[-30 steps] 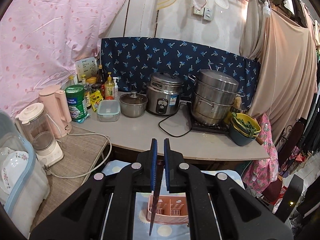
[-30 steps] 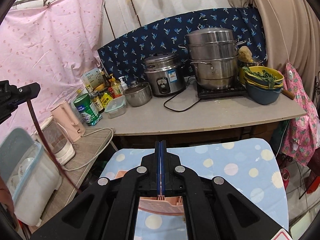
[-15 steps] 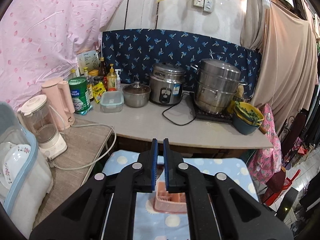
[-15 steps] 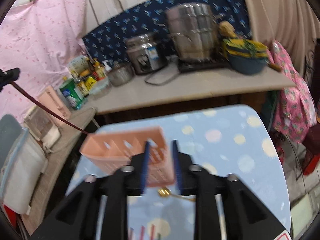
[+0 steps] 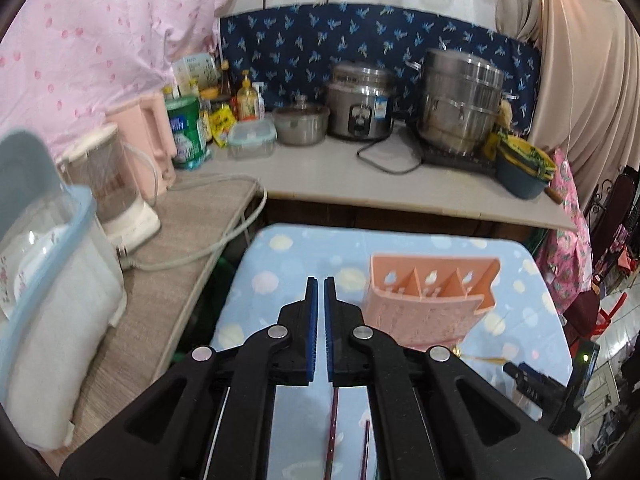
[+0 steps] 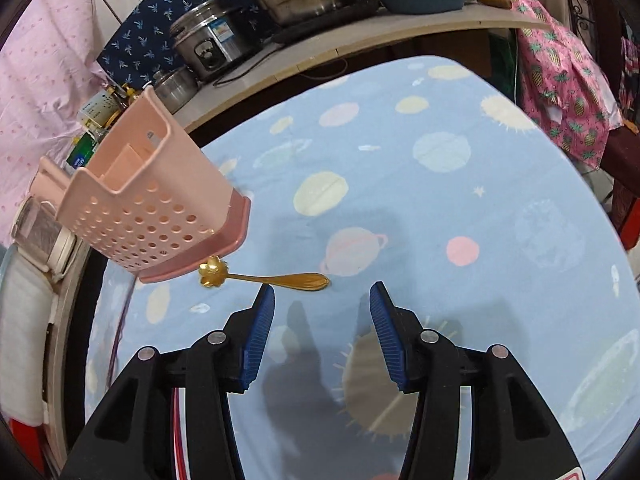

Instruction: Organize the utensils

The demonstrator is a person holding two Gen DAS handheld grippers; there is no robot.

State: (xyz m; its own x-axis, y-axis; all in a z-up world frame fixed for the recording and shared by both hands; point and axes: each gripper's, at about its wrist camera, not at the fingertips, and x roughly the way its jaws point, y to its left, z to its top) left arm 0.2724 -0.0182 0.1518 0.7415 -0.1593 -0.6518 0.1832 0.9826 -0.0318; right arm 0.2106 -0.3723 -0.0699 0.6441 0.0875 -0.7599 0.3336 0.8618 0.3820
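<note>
In the left wrist view, the left gripper (image 5: 321, 280) is seen with its blue pads pressed almost together, only a thin slit between them, and nothing can be seen pinched there. Below it, thin dark chopsticks (image 5: 333, 428) are seen lying on the blue planet-print tablecloth (image 5: 280, 264). The pink utensil holder (image 5: 430, 300) stands just to the right, its divided compartments seemingly empty.

In the right wrist view, the right gripper (image 6: 322, 296) is held spread wide and empty above the cloth. A gold spoon (image 6: 264, 277) with a flower-shaped bowl is seen lying flat, the bowl just beside the holder's base and the handle end near the left pad. The spoon is judged light, rigid and slick, lying low on soft cloth; it is probably best taken across the wider part of the handle, with the pads brought down to the fabric. The perforated plastic holder is judged light and easily tipped if it is knocked.
</note>
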